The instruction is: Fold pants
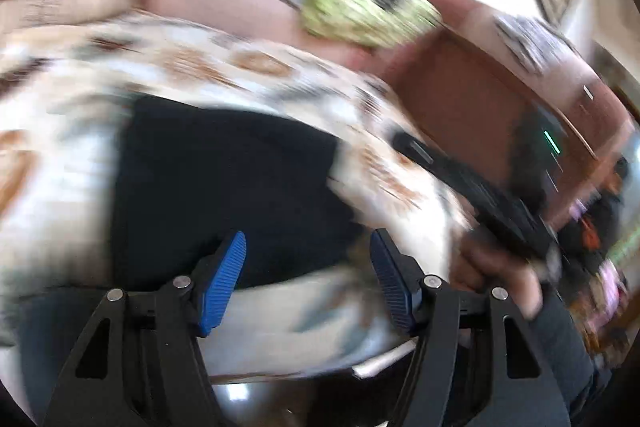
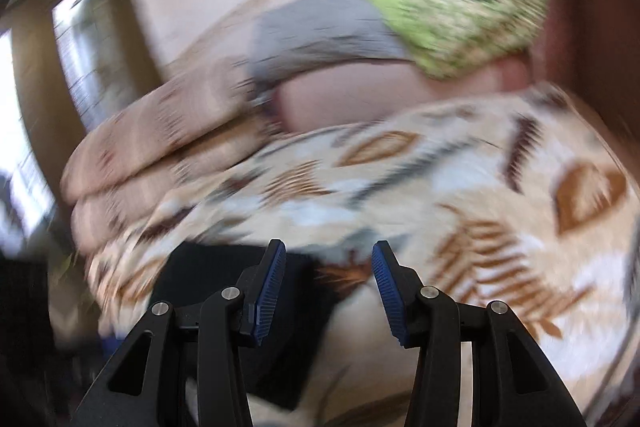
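Both views are motion-blurred. The black pants (image 1: 224,187) lie folded as a dark block on a leaf-patterned bedspread (image 1: 224,67). My left gripper (image 1: 308,247) is open and empty, its blue pads just above the near edge of the pants. In the right wrist view the pants (image 2: 224,279) lie at the lower left on the bedspread (image 2: 460,187). My right gripper (image 2: 328,251) is open and empty, with its left finger over the pants' right edge. The right gripper's black body (image 1: 472,187) and the hand holding it show at the right of the left wrist view.
A green patterned pillow (image 2: 460,23) and a grey cloth (image 2: 316,31) lie at the head of the bed. A folded beige blanket (image 2: 160,131) lies to the left. A brown headboard (image 1: 480,99) stands at the right. A window (image 2: 24,147) is at the left.
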A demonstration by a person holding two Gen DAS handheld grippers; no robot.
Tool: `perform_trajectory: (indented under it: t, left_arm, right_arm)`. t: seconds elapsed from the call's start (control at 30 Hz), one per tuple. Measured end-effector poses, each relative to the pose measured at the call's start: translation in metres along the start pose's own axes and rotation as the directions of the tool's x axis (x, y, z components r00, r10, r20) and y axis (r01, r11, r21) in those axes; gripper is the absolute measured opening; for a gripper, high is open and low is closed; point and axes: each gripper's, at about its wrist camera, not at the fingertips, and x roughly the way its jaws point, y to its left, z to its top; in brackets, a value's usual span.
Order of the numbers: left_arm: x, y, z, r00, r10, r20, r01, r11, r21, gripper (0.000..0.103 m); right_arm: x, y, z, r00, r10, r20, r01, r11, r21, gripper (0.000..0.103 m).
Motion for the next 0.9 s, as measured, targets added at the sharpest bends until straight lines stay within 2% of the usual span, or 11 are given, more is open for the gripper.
perform_trajectory:
  t: [0.1, 0.2, 0.23, 0.27, 0.3, 0.43, 0.53, 0.6, 0.73, 0.8, 0.9]
  left_arm:
    - [-0.017, 0.045, 0.006, 0.989, 0.139, 0.044, -0.129, 0.975, -0.181, 0.059]
    - [0.010, 0.074, 0.004, 0.982, 0.170, -0.081, -0.187, 0.922, -0.338, 0.037]
    - [0.014, 0.070, 0.007, 0.972, 0.218, -0.086, -0.234, 0.921, -0.312, 0.033]
    - [0.024, 0.067, 0.010, 0.971, 0.213, -0.109, -0.236, 0.926, -0.296, 0.033]
    - [0.033, 0.065, 0.012, 0.967, 0.217, -0.133, -0.247, 0.927, -0.281, 0.033]
    - [0.063, 0.060, 0.018, 0.944, 0.273, -0.188, -0.310, 0.927, -0.211, 0.034]
    - [0.067, 0.054, 0.020, 0.924, 0.320, -0.207, -0.352, 0.926, -0.138, 0.034]
    - [0.064, 0.055, 0.024, 0.924, 0.309, -0.224, -0.342, 0.932, -0.124, 0.034]
    - [0.039, 0.061, 0.042, 0.945, 0.282, -0.164, -0.302, 0.946, -0.115, 0.034]
    - [0.029, 0.058, 0.058, 0.961, 0.264, -0.080, -0.272, 0.957, -0.104, 0.036]
    - [0.041, 0.057, 0.083, 0.978, 0.202, -0.046, -0.207, 0.968, -0.145, 0.036]
  right_arm:
    - [0.001, 0.042, -0.013, 0.988, 0.137, -0.071, -0.147, 0.974, -0.174, 0.044]
    - [0.017, 0.070, -0.026, 0.976, 0.155, -0.153, -0.191, 0.945, -0.266, 0.037]
    - [0.028, 0.072, -0.031, 0.972, 0.130, -0.196, -0.180, 0.949, -0.260, 0.034]
    - [0.038, 0.072, -0.035, 0.965, 0.099, -0.243, -0.161, 0.954, -0.251, 0.029]
    - [0.057, 0.064, -0.043, 0.944, 0.030, -0.329, -0.111, 0.967, -0.231, 0.028]
    - [0.066, 0.050, -0.044, 0.927, 0.049, -0.372, -0.119, 0.979, -0.167, 0.028]
    - [0.066, 0.050, -0.049, 0.934, 0.048, -0.355, -0.118, 0.977, -0.180, 0.028]
    - [0.065, 0.046, -0.048, 0.934, 0.062, -0.352, -0.126, 0.979, -0.163, 0.028]
    - [0.050, 0.041, -0.037, 0.943, 0.119, -0.311, -0.161, 0.981, -0.113, 0.028]
    - [0.035, 0.037, -0.022, 0.973, 0.124, -0.192, -0.148, 0.983, -0.113, 0.031]
    - [0.033, 0.036, -0.005, 0.992, 0.103, -0.078, -0.112, 0.985, -0.128, 0.031]
